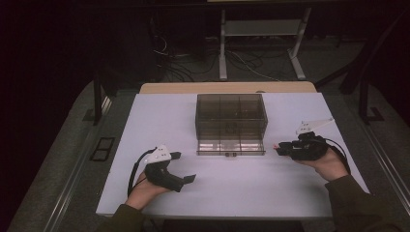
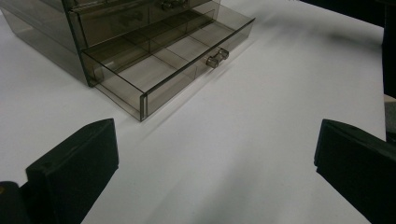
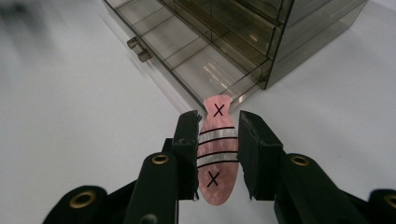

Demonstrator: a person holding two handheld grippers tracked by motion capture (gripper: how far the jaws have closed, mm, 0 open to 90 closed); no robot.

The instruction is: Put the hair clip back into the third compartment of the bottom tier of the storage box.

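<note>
On white counter point(image 1: 159, 121), smoky drawer box point(image 1: 231, 123), bottom drawer out; left gripper point(image 1: 181, 166) jaws wide, empty; right gripper point(image 1: 279, 147) level, clamping pink fish point(image 3: 215, 154).

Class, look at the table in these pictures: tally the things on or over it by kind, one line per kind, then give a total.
Smoky clear drawer cabinet, bottom drawer pulled open: 1
Pink fish-shaped piece with stripes and crosses: 1
Hand-held grippers, left gripper and right gripper: 2
Total: 4
</note>
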